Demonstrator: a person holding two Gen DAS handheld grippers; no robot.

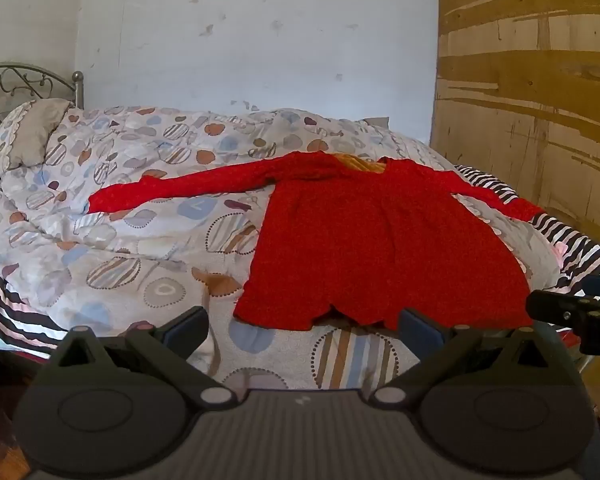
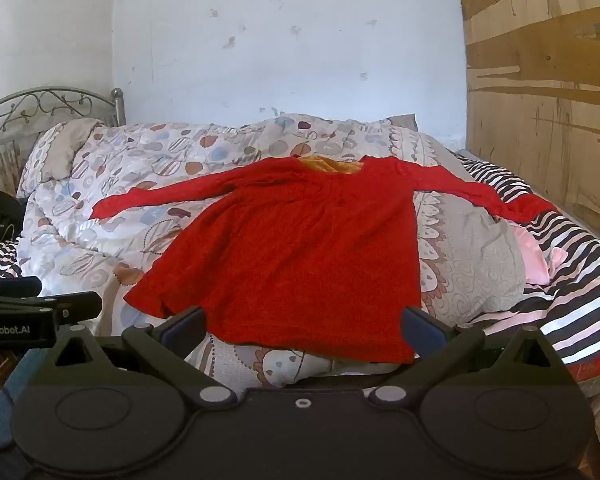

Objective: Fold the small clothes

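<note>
A red long-sleeved top (image 1: 380,240) lies spread flat on the bed, both sleeves stretched out sideways, with an orange lining showing at the neck. It also shows in the right wrist view (image 2: 300,256). My left gripper (image 1: 304,326) is open and empty, just in front of the top's hem. My right gripper (image 2: 304,326) is open and empty, fingers at either side of the hem's near edge. The right gripper shows at the right edge of the left wrist view (image 1: 572,312), and the left gripper at the left edge of the right wrist view (image 2: 40,308).
The top rests on a patterned quilt (image 1: 120,208) over a striped sheet (image 2: 572,280). A pillow (image 1: 24,140) and a metal headboard (image 2: 40,108) are at the far left. A wooden wardrobe (image 1: 540,100) stands on the right. A dark object (image 2: 0,212) lies at the left.
</note>
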